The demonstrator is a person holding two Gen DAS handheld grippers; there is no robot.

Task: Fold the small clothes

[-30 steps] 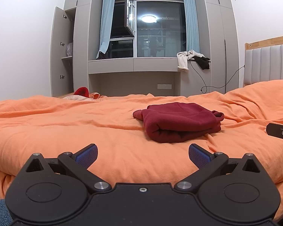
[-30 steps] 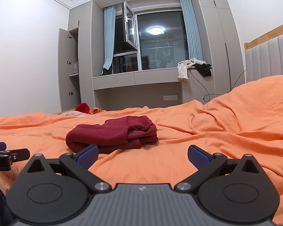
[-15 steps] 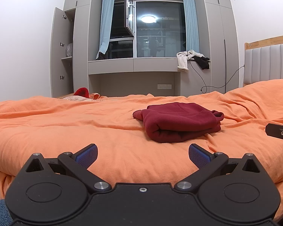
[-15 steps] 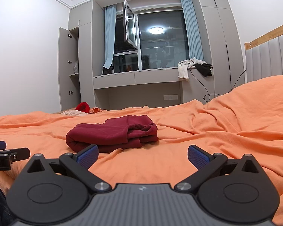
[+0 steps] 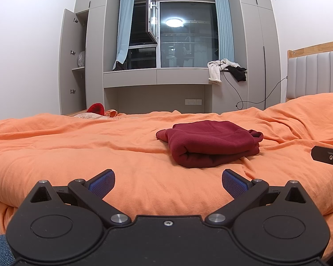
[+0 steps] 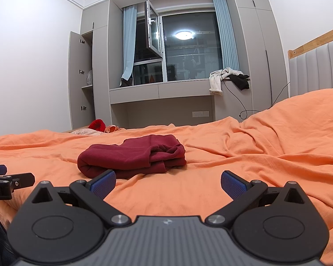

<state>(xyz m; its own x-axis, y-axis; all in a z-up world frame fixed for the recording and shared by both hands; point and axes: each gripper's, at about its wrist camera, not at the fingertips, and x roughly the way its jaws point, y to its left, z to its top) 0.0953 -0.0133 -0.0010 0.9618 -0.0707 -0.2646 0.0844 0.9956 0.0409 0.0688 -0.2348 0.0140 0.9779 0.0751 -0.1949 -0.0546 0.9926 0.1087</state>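
A dark red garment [image 5: 211, 143] lies folded into a compact bundle on the orange duvet [image 5: 77, 150]; it also shows in the right wrist view [image 6: 133, 157]. My left gripper [image 5: 168, 182] is open and empty, held near the bed's front edge, short of the bundle and left of it. My right gripper [image 6: 168, 182] is open and empty, short of the bundle and right of it. Each gripper's finger shows at the edge of the other's view, the right one [image 5: 328, 157] and the left one [image 6: 8, 180].
Small red and pale clothes [image 5: 97, 110] lie at the bed's far left edge. A padded headboard [image 5: 315, 75] stands at the right. Beyond the bed are grey wardrobes with an open door [image 5: 72, 62], a window ledge with draped clothes [image 5: 224, 68] and a hanging cable.
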